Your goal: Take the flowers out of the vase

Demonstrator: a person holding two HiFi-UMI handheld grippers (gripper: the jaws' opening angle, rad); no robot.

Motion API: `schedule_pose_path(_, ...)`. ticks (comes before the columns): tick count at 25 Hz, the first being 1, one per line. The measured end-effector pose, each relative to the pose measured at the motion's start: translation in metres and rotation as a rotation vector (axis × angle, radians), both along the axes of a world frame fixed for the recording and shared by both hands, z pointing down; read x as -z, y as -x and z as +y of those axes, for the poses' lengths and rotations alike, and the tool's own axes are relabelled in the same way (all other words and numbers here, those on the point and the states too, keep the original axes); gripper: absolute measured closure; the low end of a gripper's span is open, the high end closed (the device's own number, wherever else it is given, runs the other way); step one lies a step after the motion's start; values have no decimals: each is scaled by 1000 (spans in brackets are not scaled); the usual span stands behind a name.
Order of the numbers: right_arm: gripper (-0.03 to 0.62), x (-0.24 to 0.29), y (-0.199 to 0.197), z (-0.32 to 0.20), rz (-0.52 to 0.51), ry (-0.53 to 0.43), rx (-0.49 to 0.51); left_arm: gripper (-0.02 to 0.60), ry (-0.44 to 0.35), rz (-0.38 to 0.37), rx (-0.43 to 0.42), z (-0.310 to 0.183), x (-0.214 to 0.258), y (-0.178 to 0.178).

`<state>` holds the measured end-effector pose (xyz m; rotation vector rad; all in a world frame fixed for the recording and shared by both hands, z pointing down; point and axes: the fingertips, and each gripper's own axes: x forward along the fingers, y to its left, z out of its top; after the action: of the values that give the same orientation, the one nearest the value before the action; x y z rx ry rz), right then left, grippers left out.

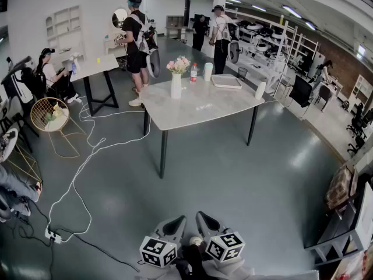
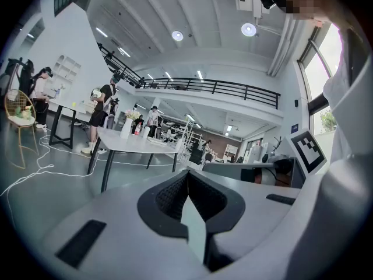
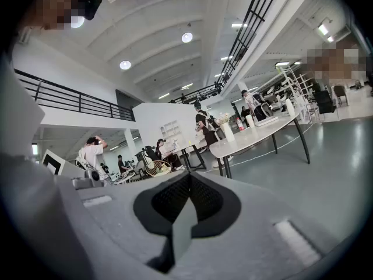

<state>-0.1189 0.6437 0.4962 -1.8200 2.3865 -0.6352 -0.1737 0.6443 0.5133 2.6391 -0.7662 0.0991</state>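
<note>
Left gripper [image 1: 176, 221]: it was low at the bottom edge of the head view, with its jaws closed together and nothing between them.
Right gripper [image 1: 203, 217]: it was just beside the left one, its jaws likewise pressed shut and empty.
Flowers [image 1: 178, 65]: a pale pink and white bunch stood upright in the vase, well apart from both grippers.
Vase [image 1: 176, 86]: white and slender, it stood upright near the far left corner of the table.
Table [image 1: 198, 111]: light-topped with dark legs, it stood across a stretch of grey floor from the grippers.
Other things on the table: a bottle [image 1: 193, 73] with a red label and a white cylinder [image 1: 208, 72] stood just right of the vase, a flat tray [image 1: 226, 81] lay further right, and a white cup [image 1: 260, 90] stood near the right edge.
Floor: a white cable [image 1: 81, 168] ran in loops from the table's left side toward the lower left.
Surroundings: a gold wire chair [image 1: 49, 115] stood at the left, and several people stood or sat beyond the table.
</note>
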Motion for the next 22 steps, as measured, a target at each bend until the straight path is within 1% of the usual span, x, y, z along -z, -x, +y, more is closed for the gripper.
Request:
schedule_pose_path(6, 594, -3, 4, 4, 0, 8, 4, 580, 7, 4, 10, 4, -2, 4)
schedule_pose_path(10, 594, -4, 6, 8, -23, 4, -11, 579, 21, 5, 16, 7, -6, 8)
schedule_pose_path(14, 594, -3, 12, 9, 7, -27, 16, 580, 31, 7, 17, 7, -10, 7)
schedule_pose_path(17, 594, -4, 11, 1, -7, -31, 31, 580, 35, 1, 25, 1, -13, 6)
schedule_pose_path(22, 594, -6, 4, -24, -25, -22, 34, 580, 28, -5, 38, -24, -11, 2)
